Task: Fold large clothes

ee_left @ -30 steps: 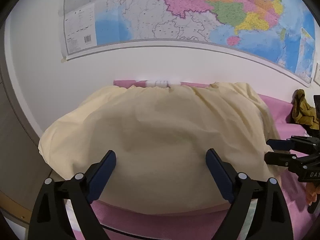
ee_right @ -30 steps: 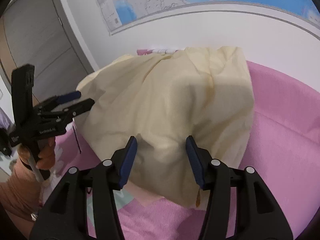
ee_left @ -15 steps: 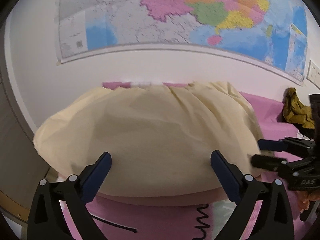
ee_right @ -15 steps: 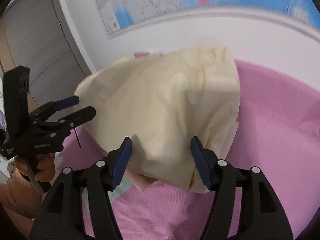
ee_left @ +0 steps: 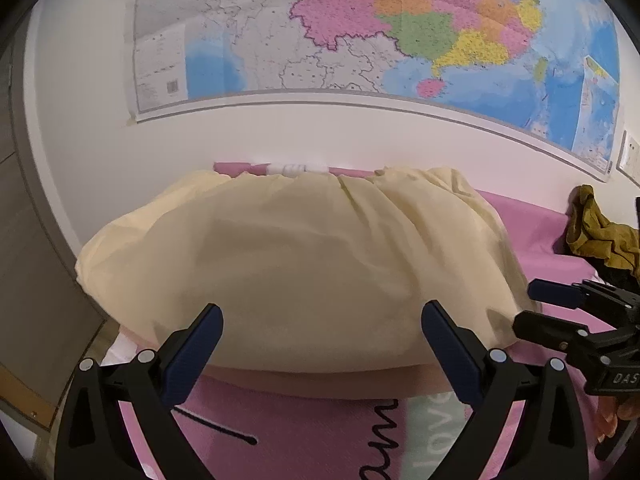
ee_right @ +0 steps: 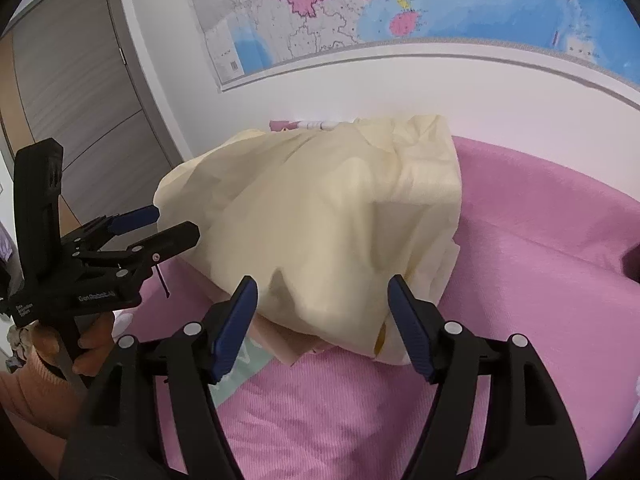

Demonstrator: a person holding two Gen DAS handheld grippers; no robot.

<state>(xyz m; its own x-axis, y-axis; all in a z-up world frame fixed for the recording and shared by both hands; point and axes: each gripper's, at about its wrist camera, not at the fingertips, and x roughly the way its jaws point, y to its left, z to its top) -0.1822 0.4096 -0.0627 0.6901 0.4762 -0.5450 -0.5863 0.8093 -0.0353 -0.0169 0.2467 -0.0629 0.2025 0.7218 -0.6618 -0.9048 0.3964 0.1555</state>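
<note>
**Left wrist view: cream garment lies ahead of two open tools**

In the left wrist view, the left tool (ee_left: 322, 332) is held with its blue-padded jaws spread wide and nothing between them. The cream garment (ee_left: 304, 264) is seen directly ahead of it, heaped in a broad, rounded mound on the pink bed cover (ee_left: 532, 220), with its near edge just beyond the fingertips. A pale pink layer shows under that near edge. To the right of the left tool, the right tool (ee_left: 536, 308) is seen from the side, its jaws parted and pointed at the garment's right end; whether it touches the fabric cannot be told. A crumpled olive cloth (ee_left: 596, 232) lies further right, well apart from the garment. A large wall map (ee_left: 360, 28) is hung above the bed.

In the right wrist view, the right tool (ee_right: 322, 316) is likewise open and empty, with the garment (ee_right: 320, 216) straight ahead and its near corner lying between and just beyond the fingertips. The left tool (ee_right: 156, 224) is seen to the left, open, just beside the garment's left edge, gripped by a hand (ee_right: 92, 344) in an orange sleeve.
</note>
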